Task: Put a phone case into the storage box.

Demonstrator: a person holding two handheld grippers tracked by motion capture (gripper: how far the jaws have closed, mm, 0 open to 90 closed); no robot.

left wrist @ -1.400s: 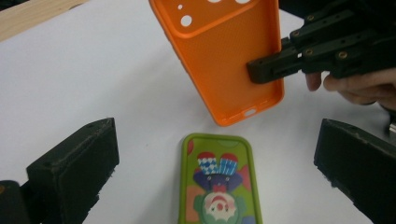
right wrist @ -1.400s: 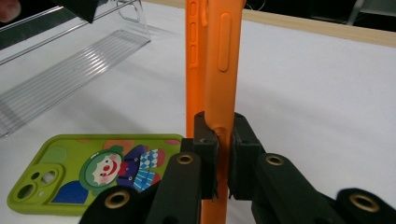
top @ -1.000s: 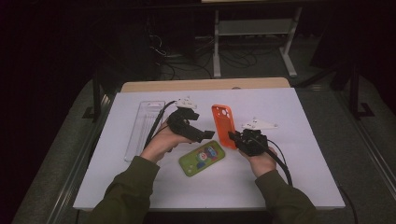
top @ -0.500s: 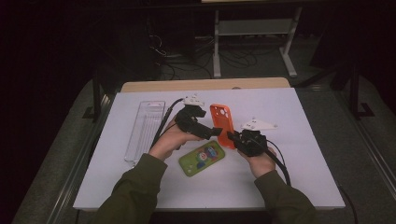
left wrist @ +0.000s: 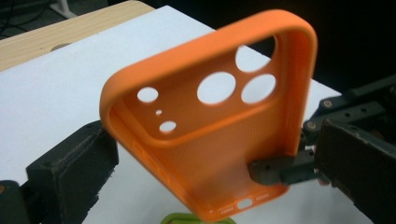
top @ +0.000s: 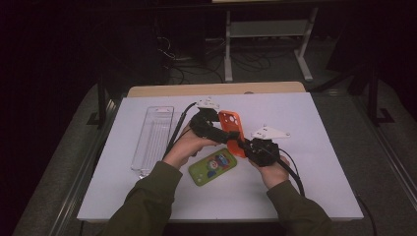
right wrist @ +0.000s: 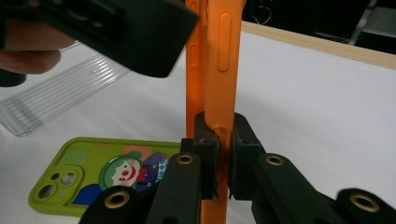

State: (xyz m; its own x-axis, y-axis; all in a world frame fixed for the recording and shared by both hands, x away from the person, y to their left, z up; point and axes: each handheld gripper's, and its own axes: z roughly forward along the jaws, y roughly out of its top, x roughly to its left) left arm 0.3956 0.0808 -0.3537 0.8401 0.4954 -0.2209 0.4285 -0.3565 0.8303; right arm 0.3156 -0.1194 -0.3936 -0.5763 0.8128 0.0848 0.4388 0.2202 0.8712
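No text, label or number is showing legibly anywhere — the green phone case (right wrist: 100,175) is bearing a clown picture, no words.

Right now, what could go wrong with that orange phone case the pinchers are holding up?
The right gripper pinches only a thin edge of the soft orange phone case, denting the rim, so the case might slip or twist free. If dropped, it could land on the green phone with the clown picture below. The left gripper, close beside it, might knock it.
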